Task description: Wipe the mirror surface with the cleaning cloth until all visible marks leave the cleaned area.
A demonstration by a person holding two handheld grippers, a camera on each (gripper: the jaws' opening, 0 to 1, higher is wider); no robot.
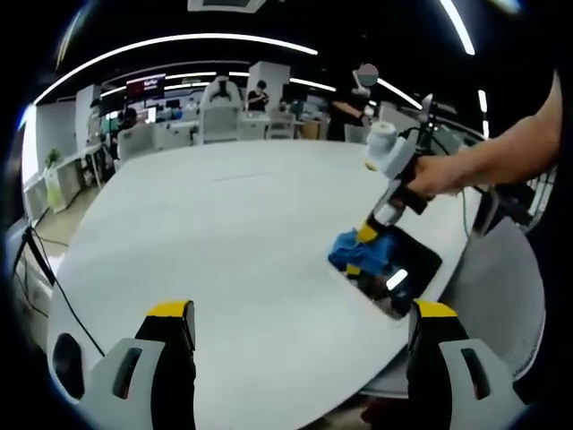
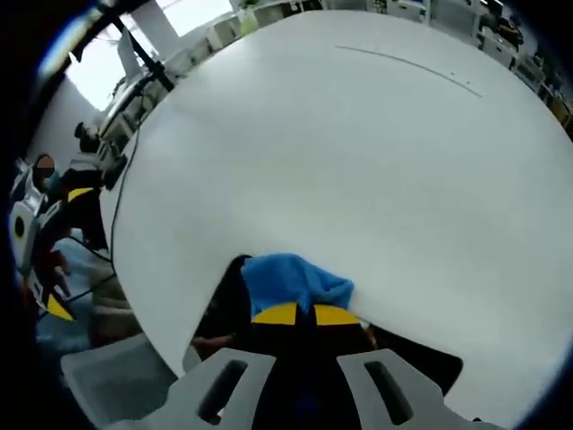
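Right gripper (image 2: 300, 315) clamps the cloth (image 2: 291, 279) flat against the mirror (image 1: 398, 269) beneath it to wipe; left gripper (image 1: 300, 345) hangs back, jaws apart.

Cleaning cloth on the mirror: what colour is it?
Blue; the cleaning cloth shows best in the right gripper view.

white round table (image 1: 224, 233), dark mirror (image 1: 407, 269) near its edge

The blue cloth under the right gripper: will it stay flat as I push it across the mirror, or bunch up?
Probably bunches: the blue cloth already sits crumpled, so it looks soft and floppy. The right gripper, jaws shut on it, should drag it along. The mirror lies flat near the table edge and may slide.
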